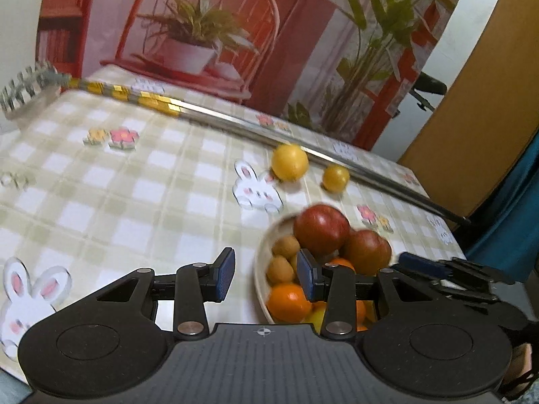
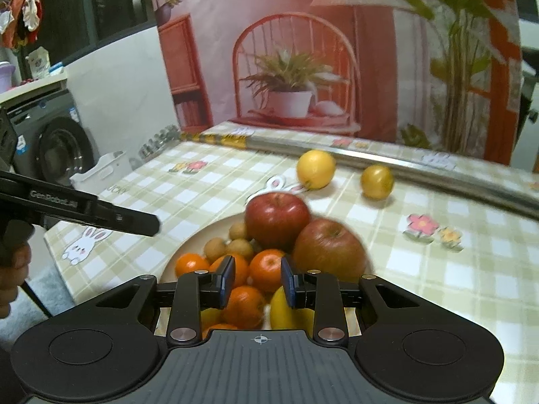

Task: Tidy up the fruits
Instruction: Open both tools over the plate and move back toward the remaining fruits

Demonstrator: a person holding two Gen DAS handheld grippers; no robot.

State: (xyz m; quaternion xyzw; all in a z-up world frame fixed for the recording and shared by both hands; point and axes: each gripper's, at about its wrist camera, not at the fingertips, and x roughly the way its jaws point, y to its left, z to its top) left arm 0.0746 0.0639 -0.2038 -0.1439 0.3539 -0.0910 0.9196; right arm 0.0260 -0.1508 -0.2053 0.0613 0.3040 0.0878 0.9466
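On the left side of the checked tablecloth, you are hovering the left gripper just beside the plate, its jaws standing narrowly apart with nothing between them, probably so it is ready to steady the rim or take a piece without crowding the pile. In the middle, the plate is already carrying most of the fruit: small brown fruits and tangerines are lying low, while 2 red apples are resting on top toward the far side, which looks like a heap that could shift if nudged. Directly over the near part of that heap you are holding the right gripper, tilted downward, its jaws drawn in to their tightest with only a slim gap showing; nothing appears clamped, though the tangerines are sitting so close beyond the pads that you cannot be fully sure. Further right and back, 2 pieces are waiting off the plate, a larger yellow fruit and a smaller yellow fruit, both lying just beside the metal bar, which seems to be stopping them from rolling off.
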